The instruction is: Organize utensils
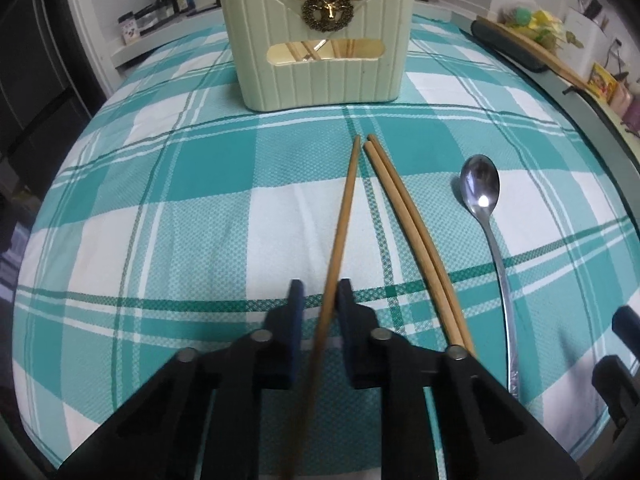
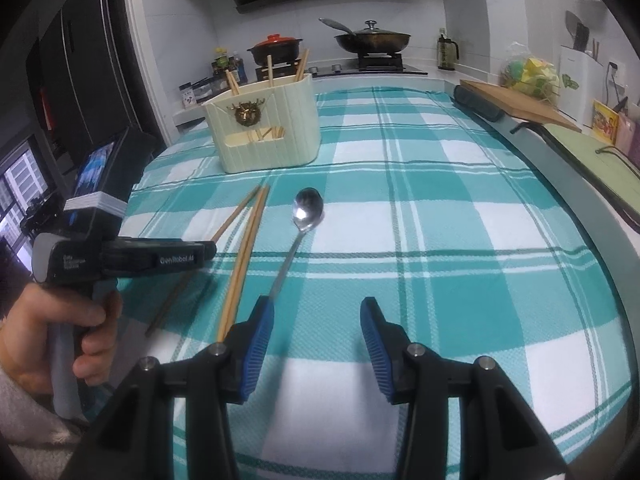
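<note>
Blue pads of the left gripper (image 1: 318, 300) sit on both sides of one chopstick (image 1: 345, 204). They are partly closed around it, but I cannot tell if they squeeze it yet. That chopstick looks lifted a bit at the near end. Two more chopsticks (image 1: 404, 216) lie side by side just beside it on the tabletop (image 1: 160, 220), and a spoon (image 1: 482, 196) lies further right.

The right gripper (image 2: 316, 344) is wide open and holds nothing; the spoon handle reaches its left pad.

I think the step is picking up this chopstick. Next it must be carried to the cream holder (image 1: 316, 44) at the back and dropped in from the top. Chopsticks already stand in there, so it needs a free gap.
</note>
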`<state>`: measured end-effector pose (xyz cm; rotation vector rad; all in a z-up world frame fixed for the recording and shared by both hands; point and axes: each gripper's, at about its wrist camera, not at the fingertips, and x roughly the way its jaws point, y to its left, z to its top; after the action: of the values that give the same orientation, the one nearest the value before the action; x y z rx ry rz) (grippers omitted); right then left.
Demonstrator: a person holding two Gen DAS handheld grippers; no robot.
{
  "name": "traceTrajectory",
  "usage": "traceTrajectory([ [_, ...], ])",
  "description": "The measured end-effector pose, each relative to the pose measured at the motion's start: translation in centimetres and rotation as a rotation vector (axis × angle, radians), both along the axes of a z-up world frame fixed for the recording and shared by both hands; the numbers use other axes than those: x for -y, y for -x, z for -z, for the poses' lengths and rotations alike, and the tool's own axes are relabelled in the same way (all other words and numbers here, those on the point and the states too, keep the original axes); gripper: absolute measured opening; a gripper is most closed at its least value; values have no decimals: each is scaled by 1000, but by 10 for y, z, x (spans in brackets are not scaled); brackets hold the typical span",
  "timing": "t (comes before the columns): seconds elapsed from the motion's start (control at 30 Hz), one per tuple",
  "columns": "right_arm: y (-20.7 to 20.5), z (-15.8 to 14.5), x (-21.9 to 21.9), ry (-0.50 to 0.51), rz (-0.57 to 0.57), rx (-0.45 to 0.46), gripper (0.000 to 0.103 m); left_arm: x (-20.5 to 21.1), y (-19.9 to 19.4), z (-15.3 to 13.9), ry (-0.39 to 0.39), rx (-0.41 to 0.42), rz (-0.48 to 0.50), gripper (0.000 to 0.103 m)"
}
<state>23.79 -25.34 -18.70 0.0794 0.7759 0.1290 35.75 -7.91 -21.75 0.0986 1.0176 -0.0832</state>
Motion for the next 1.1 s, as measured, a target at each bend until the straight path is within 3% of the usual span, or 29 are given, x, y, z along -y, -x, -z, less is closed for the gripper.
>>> traceTrajectory([
  [0.07,-13,-3,-10,-16,-55,-9,46,-9,2,0,2,4,-8,6],
  [0.2,-45,3,-31,-58,-142,-61,29,-43,9,1,5,-7,-71,6],
  [0.27,-63,10,-41,-50,-155,-92,28,-61,14,1,5,-12,-102,6],
  [0.33,-78,20,-48,-47,-161,-137,17,-77,19,2,17,-18,-125,6],
  [0.5,-101,41,-62,-9,-166,-230,16,-96,30,3,37,-16,-150,9],
  [0.7,-104,35,-76,65,-196,-254,15,-94,34,3,23,3,-146,9],
  [0.8,-101,40,-90,76,-229,-309,15,-97,34,3,42,1,-144,10],
  [0.87,-94,40,-94,122,-213,-275,14,-101,34,3,50,1,-149,10],
  [0.97,-92,39,-81,14,-143,-285,13,-104,37,3,49,6,-152,10],
  [1.1,-88,41,-70,-159,-133,-320,15,-102,38,3,39,7,-145,11],
])
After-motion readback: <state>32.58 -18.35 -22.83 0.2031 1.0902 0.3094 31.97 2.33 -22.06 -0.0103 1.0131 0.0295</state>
